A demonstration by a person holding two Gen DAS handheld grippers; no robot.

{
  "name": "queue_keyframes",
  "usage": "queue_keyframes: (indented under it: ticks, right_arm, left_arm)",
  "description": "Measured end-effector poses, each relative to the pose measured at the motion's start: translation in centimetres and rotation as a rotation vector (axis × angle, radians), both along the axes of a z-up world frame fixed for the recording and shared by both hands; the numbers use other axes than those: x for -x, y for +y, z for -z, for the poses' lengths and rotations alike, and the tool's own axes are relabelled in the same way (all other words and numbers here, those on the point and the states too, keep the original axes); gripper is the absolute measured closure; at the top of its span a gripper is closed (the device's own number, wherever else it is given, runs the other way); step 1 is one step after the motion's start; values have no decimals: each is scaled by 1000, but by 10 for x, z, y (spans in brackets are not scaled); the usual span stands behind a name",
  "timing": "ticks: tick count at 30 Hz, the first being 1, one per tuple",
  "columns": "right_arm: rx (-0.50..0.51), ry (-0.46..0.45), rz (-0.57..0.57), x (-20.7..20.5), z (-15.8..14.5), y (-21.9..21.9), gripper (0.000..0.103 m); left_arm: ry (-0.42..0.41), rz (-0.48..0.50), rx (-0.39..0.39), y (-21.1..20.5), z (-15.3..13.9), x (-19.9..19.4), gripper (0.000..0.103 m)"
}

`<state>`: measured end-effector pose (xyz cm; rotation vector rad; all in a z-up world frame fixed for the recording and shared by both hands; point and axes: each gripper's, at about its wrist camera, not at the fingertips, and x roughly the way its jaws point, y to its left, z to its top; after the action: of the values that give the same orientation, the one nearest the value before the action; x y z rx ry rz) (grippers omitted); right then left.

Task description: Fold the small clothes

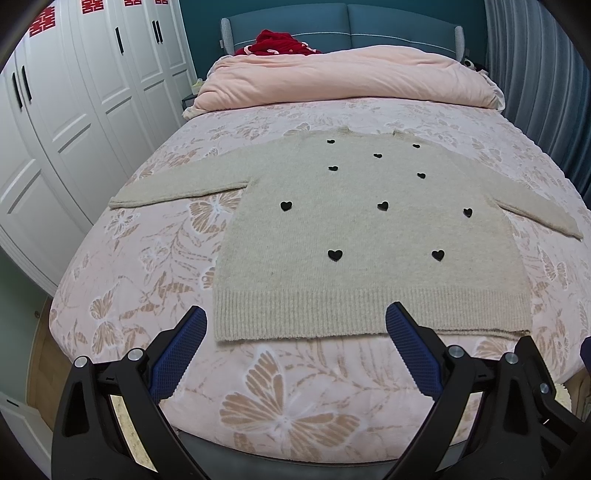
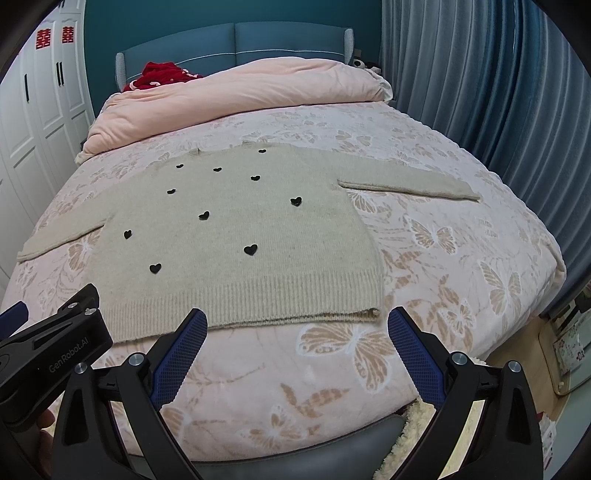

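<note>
The beige knitted sweater with small black hearts [image 1: 373, 236] lies spread flat on the bed, face up, collar at the far end, ribbed hem [image 1: 369, 314] nearest, just ahead of both tools. Its left sleeve [image 1: 177, 184] reaches out ahead and to the left of the left hand-held gripper [image 1: 295, 328]; the other sleeve [image 2: 410, 182] stretches ahead and to the right of the right hand-held gripper [image 2: 297, 330].

Both hand-held grippers hover just short of the hem, jaws spread wide, nothing between the blue pads. The left one sits before the hem's left half, the right one before its right corner [image 2: 373, 312], and the left tool's black body shows beside the right one in the right wrist view.

No fold made yet, by the look of it. This knit looks soft, thick and a bit stretchy: it should drape and sag when lifted, not hold a crease by itself, and the fuzzy surface should grip well. The sleeve cuffs or the thick ribbed hem corners look the surest places to pinch, both layers together.

Beneath it, the pink bedspread with butterfly pattern [image 1: 280, 406]. Further ahead, a rolled peach duvet [image 1: 347, 77], a red garment [image 1: 280, 42] and the teal headboard [image 1: 347, 22]. White wardrobe doors [image 1: 74, 110] stand off left; blue-grey curtains [image 2: 480, 92] hang off right.
</note>
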<state>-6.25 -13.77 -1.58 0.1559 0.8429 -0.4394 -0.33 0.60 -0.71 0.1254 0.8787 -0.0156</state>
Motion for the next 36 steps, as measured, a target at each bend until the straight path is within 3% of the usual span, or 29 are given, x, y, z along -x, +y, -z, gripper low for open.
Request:
queue_keyframes:
  ticks: [6,10,12,14,17,20,24,27,31,33,36]
  right_arm:
    - [-10,7,-9,1,6,0,5]
    - [-35,36,-38,-7,31,-4,5]
    - [-90,38,-93,-14,42,-14,5]
    - [-113,25,-75,-24,45,-38,5]
    - [-170,8,0,-49,49,-105,6]
    - [-297,-20,132,-80,64,-207,6]
    - [-494,-192,349,-102,87,-353,12]
    - [-550,-221,516,-116,106,-435,13]
    - [-530,-235,670,-126,123,-498,13]
    - [-567,-254,709,-130,134,-520,13]
    - [-600,-282,769,-137,147,-539,26]
  left_arm:
    - [20,-5,1,2,10,-2,8]
    - [69,-3,13,0,29,-9,6]
    - [89,-1,18,-1,37,-16,6]
    - [97,-10,22,-1,42,-27,6]
    - [120,-28,72,7,48,-48,5]
    - [145,-48,150,16,55,-72,5]
    - [137,-77,189,23,64,-97,5]
    - [127,-90,183,20,70,-111,5]
    - [145,-58,141,11,83,-127,5]
    - [147,-40,114,5,89,-132,5]
    - [149,-18,102,-3,95,-138,5]
